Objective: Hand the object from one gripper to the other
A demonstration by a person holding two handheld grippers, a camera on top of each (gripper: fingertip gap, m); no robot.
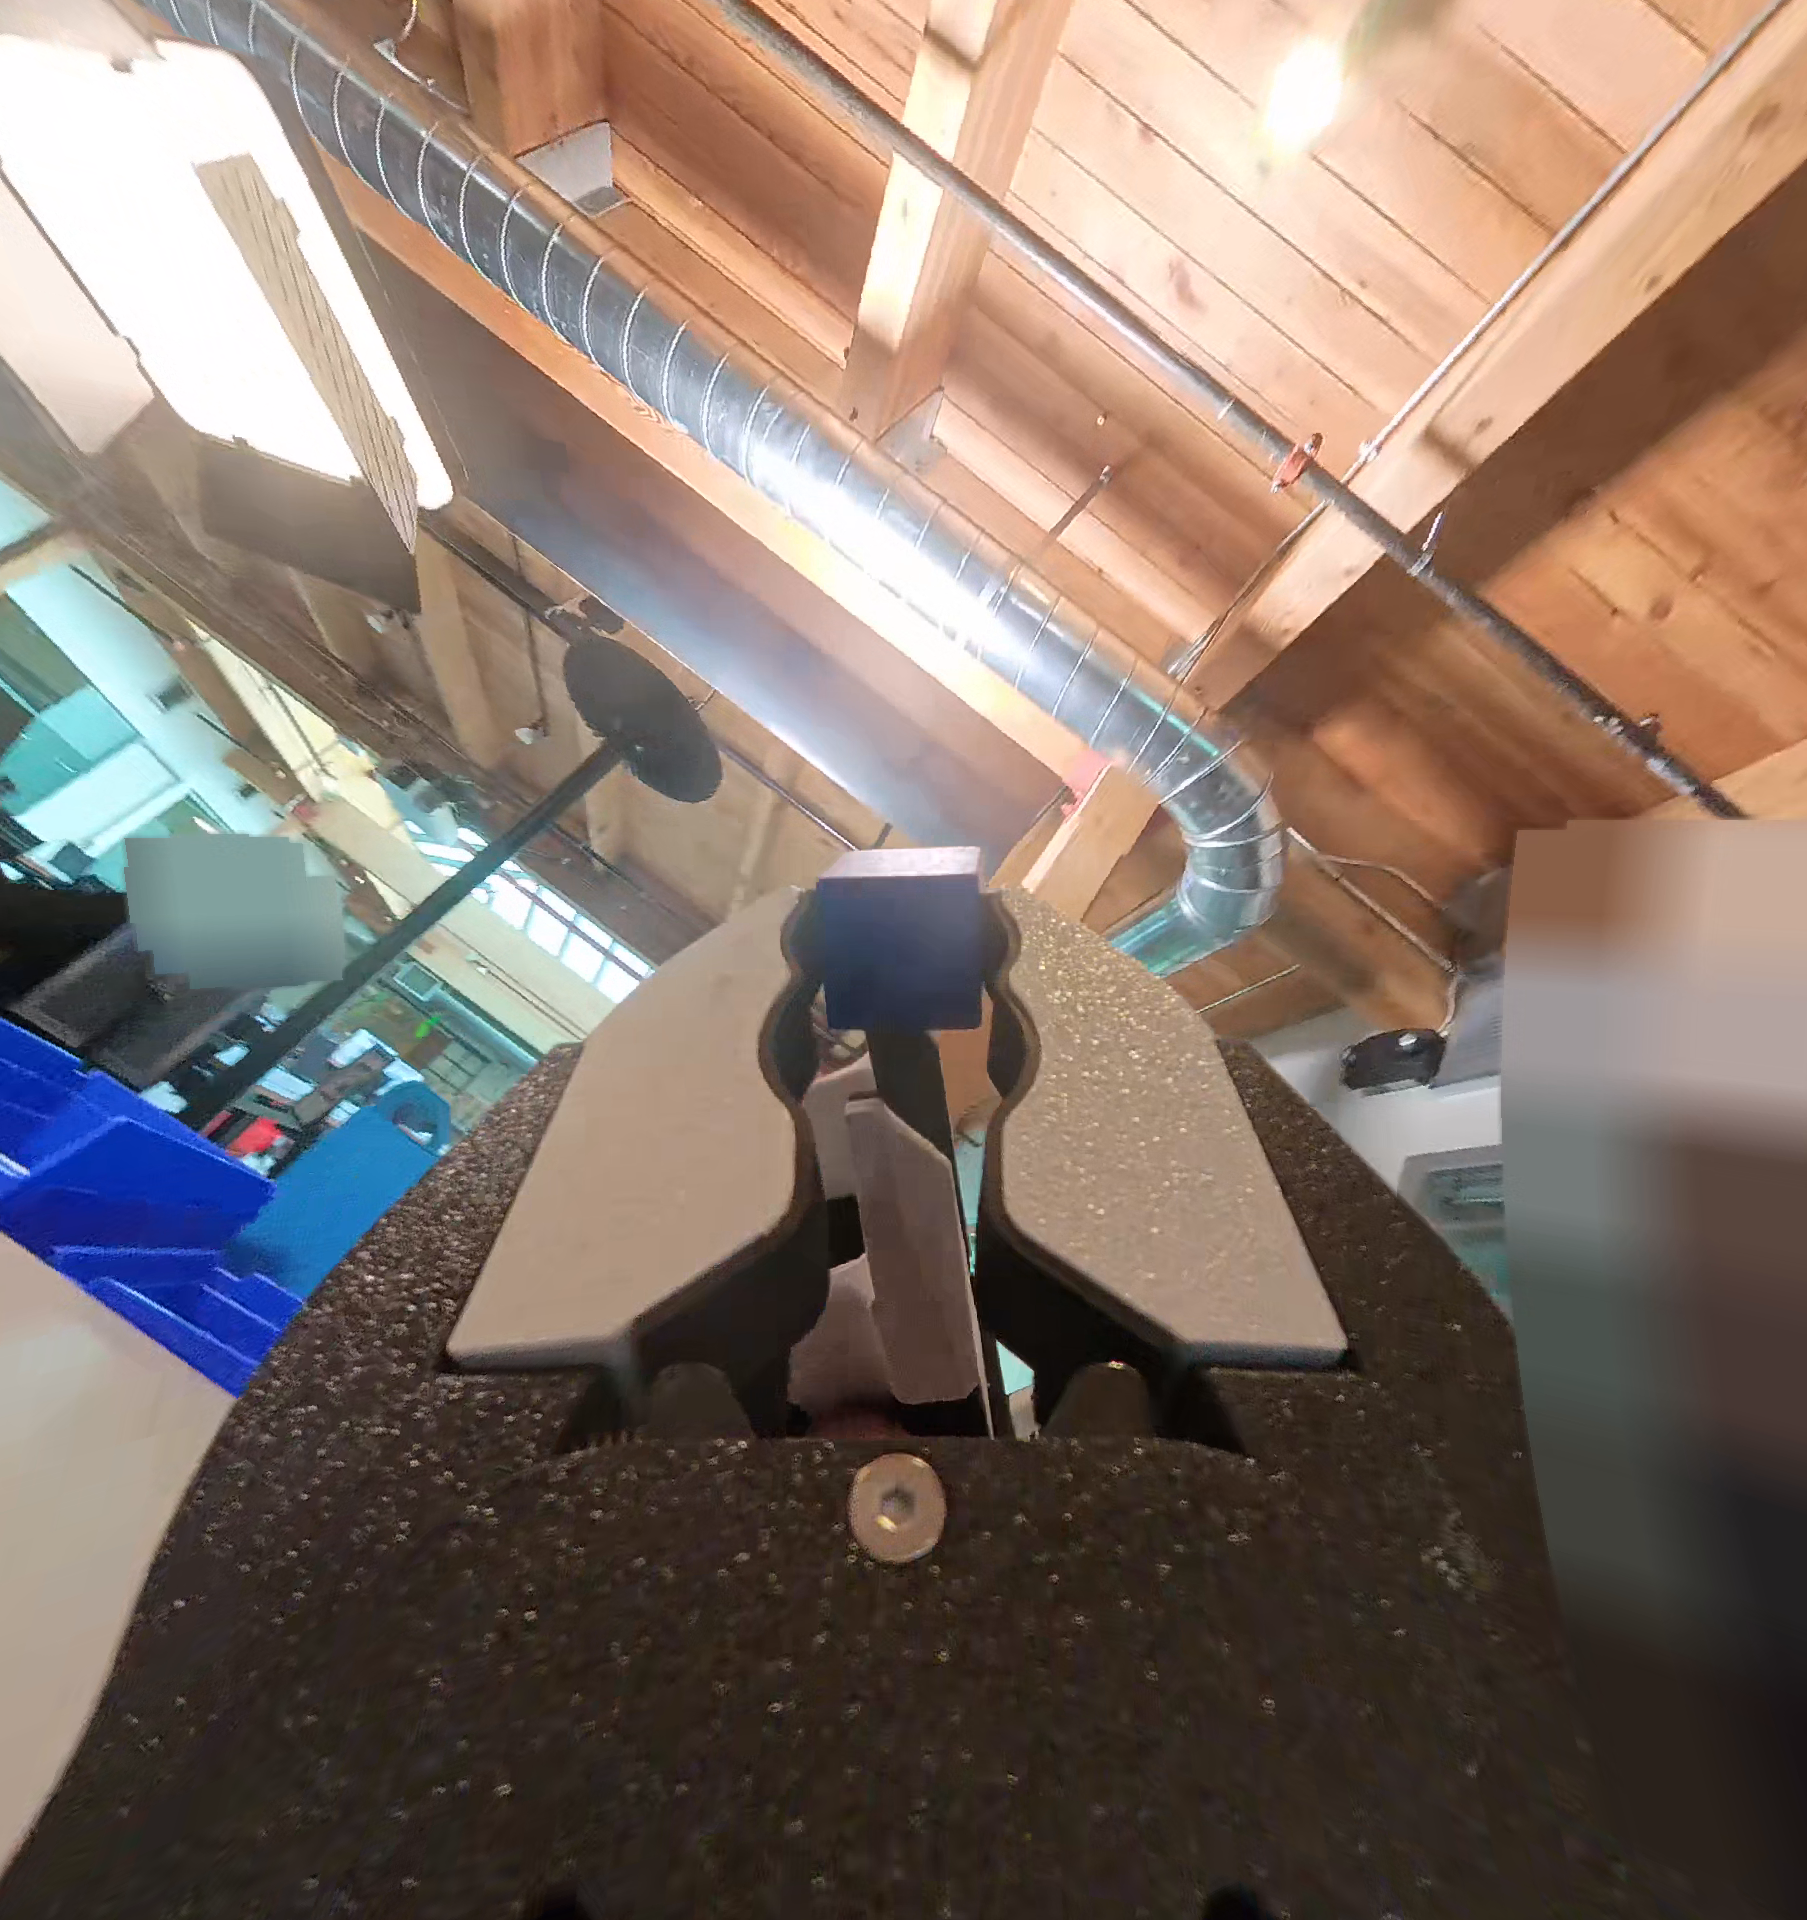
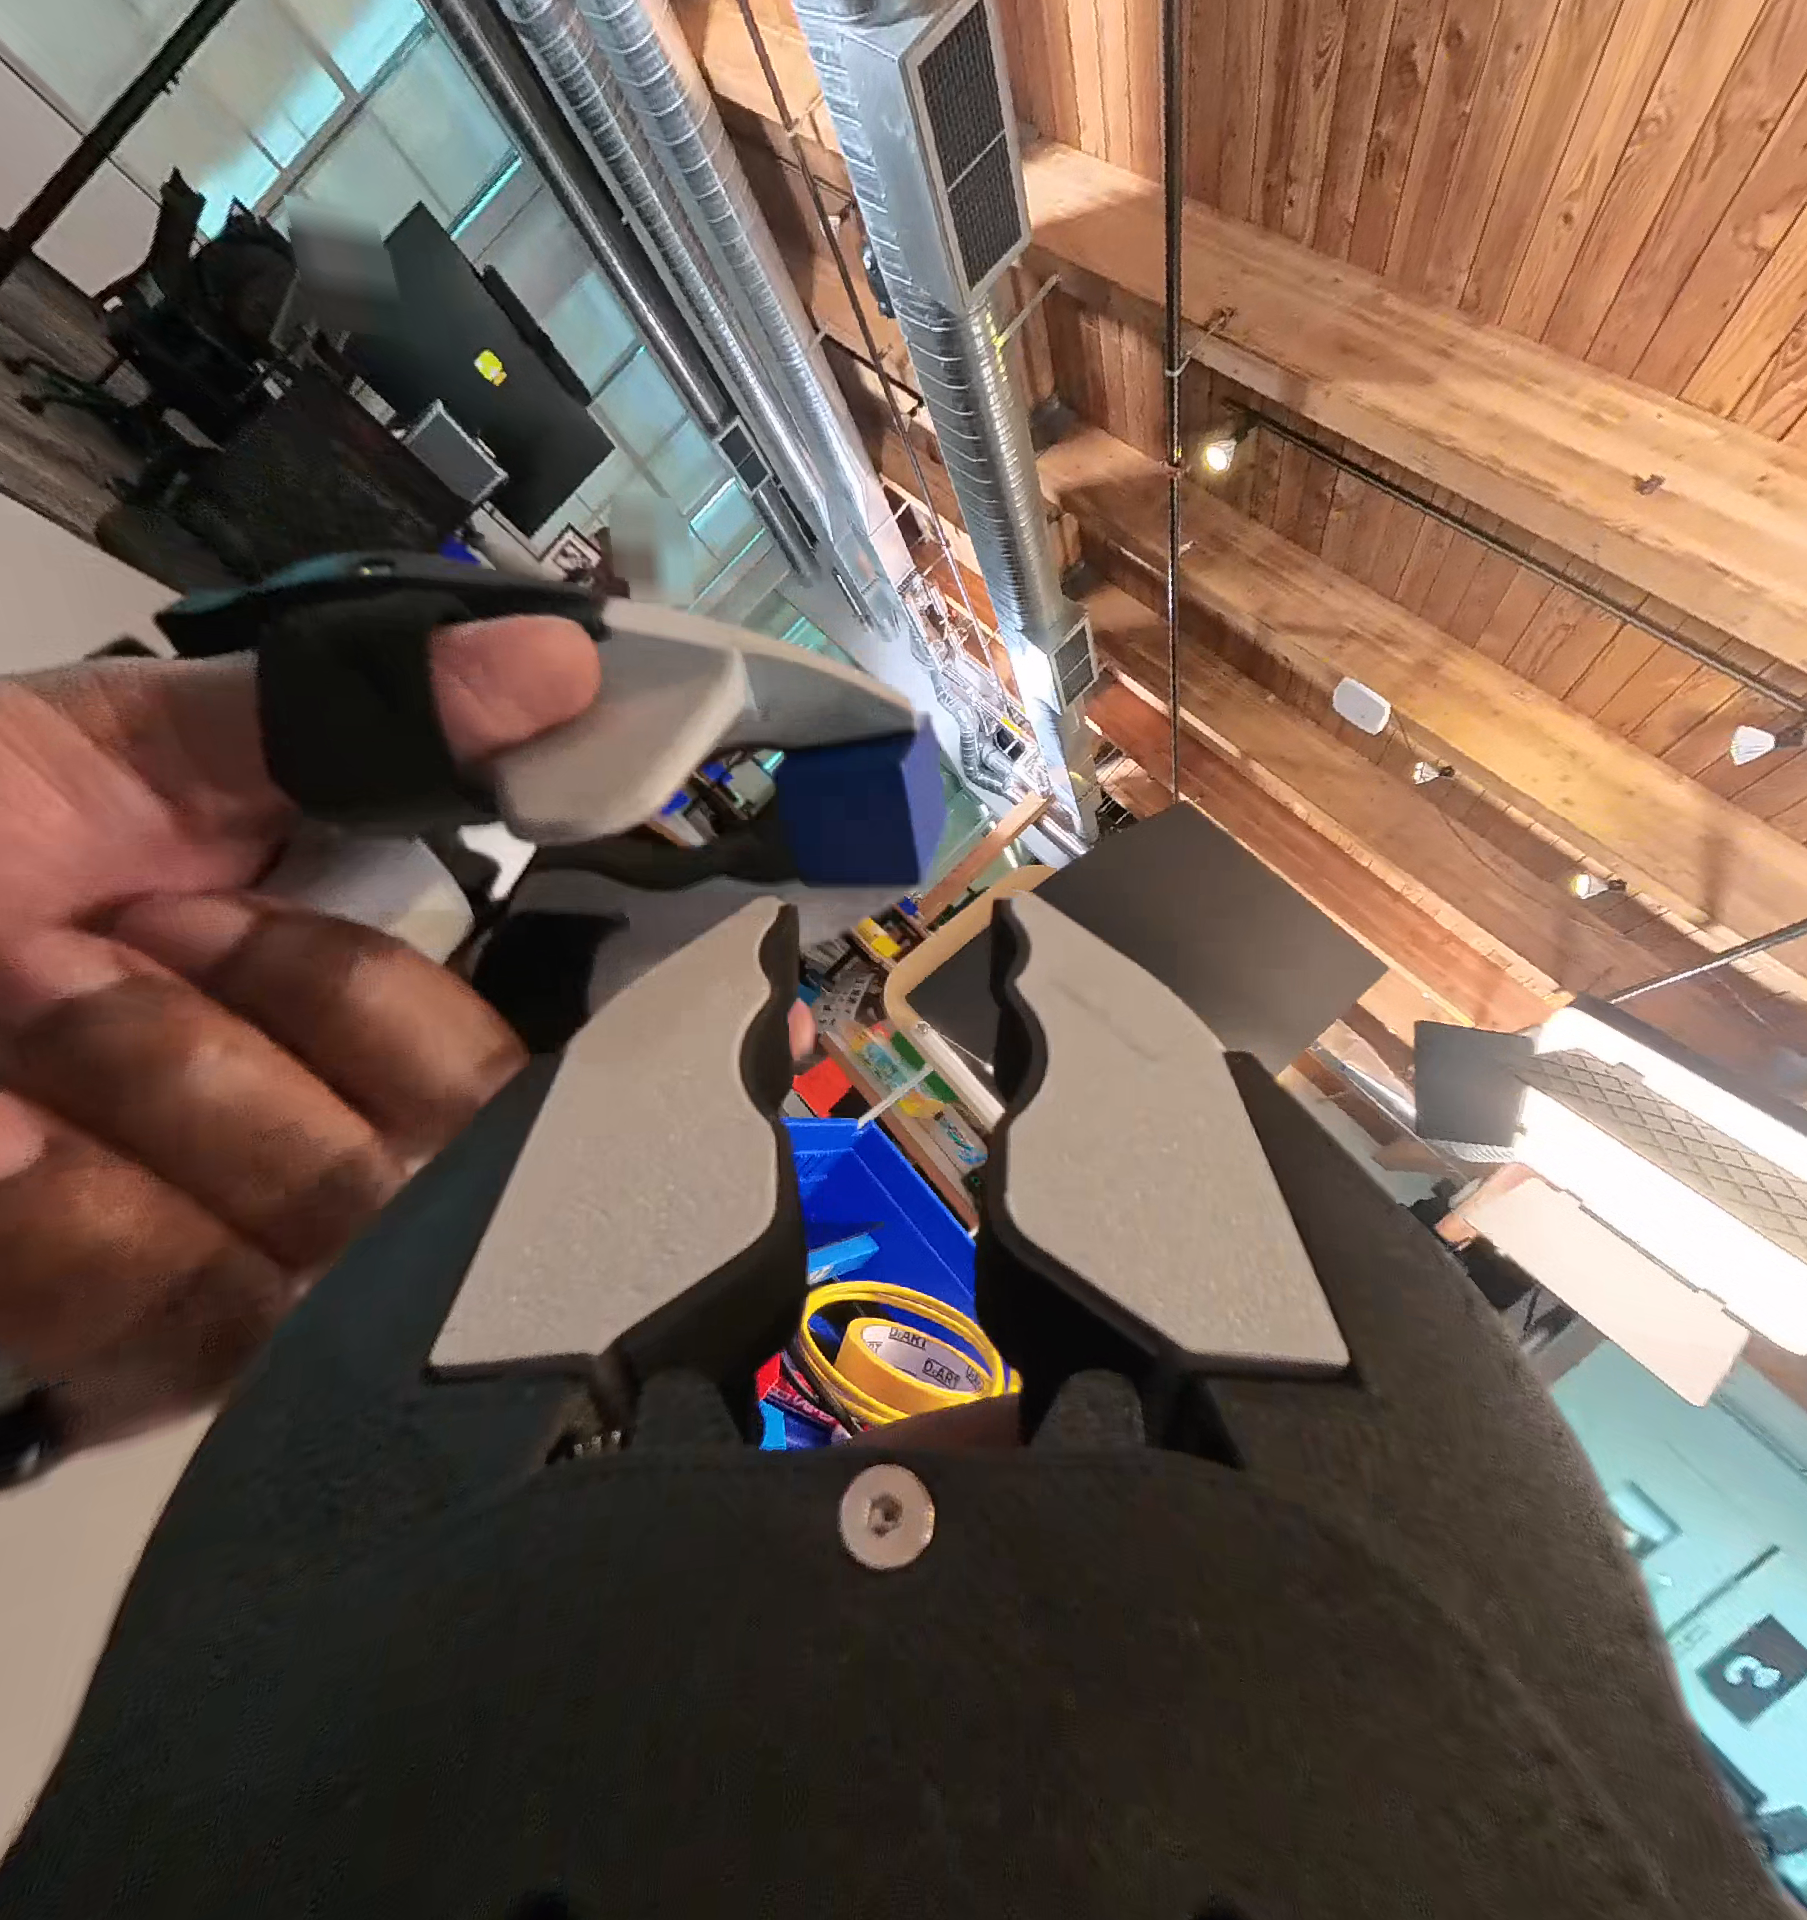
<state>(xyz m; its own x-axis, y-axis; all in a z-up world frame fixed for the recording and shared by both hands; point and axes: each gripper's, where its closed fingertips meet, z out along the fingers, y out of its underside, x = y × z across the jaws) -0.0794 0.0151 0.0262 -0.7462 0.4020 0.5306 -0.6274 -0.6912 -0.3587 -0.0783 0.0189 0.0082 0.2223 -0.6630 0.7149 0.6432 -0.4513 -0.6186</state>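
Left wrist view, nearest first: the left gripper [image 1: 899,961] fills the lower centre of the frame, its grey fingers [image 1: 670,1132] pinching a small blue block [image 1: 901,956] between their tips. Below the block, in the gap between the fingers, a white and black part of the other tool shows edge-on; what exactly it is cannot be told. At left centre sit stacked blue bins [image 1: 99,1174]; their contents are not visible in this view. Beyond them a black pole [image 1: 483,883] slants up to a dark disc. A spiral metal duct [image 1: 774,416] crosses the wooden ceiling [image 1: 1294,260] from upper left to right of centre.

Right wrist view: the right gripper [image 2: 894,997] occupies the lower centre, fingers spread apart with nothing between them. Just above its left fingertip, at centre left, the blue block [image 2: 857,805] is held by the left gripper [image 2: 837,790], with a hand [image 2: 151,935] operating that tool from the left edge, one finger through a black loop. The block is near the right fingertips but not between them. Seen through the finger gap, a blue bin [image 2: 878,1195] holds a roll of yellow tape [image 2: 909,1351] and a yellow ring around it. Farther off at right hangs a lit panel lamp [image 2: 1688,1174]; metal ducts [image 2: 940,260] run across the upper centre.
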